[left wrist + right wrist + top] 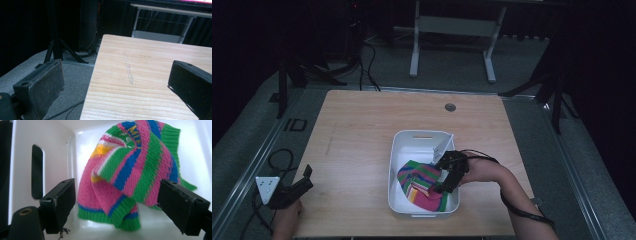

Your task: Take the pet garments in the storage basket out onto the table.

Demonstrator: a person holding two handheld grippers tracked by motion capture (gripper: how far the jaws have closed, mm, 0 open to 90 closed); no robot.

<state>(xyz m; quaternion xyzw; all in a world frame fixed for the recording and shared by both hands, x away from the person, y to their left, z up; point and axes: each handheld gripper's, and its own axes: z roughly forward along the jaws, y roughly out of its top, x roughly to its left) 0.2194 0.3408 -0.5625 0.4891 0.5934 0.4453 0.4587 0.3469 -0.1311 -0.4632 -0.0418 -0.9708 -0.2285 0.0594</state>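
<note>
A striped knitted cloth (419,182) in pink, green, blue and yellow lies crumpled inside a white plastic bin (398,150) on the wooden table (357,125). My right gripper (443,182) reaches into the bin from the right, just above the cloth. In the right gripper view the cloth (130,172) bulges between the two black jaws, which stand wide apart; the right gripper (116,203) is open. My left gripper (304,177) hovers at the table's front left corner. Its jaws are spread, and the left gripper (116,85) holds nothing over the table edge (91,82).
A round grommet hole (450,107) sits near the table's far edge. Beyond the table stands a white metal frame (452,45). Black stand legs (287,85) and cables (367,65) lie on the grey carpet at the left. The bin wall has a handle slot (37,171).
</note>
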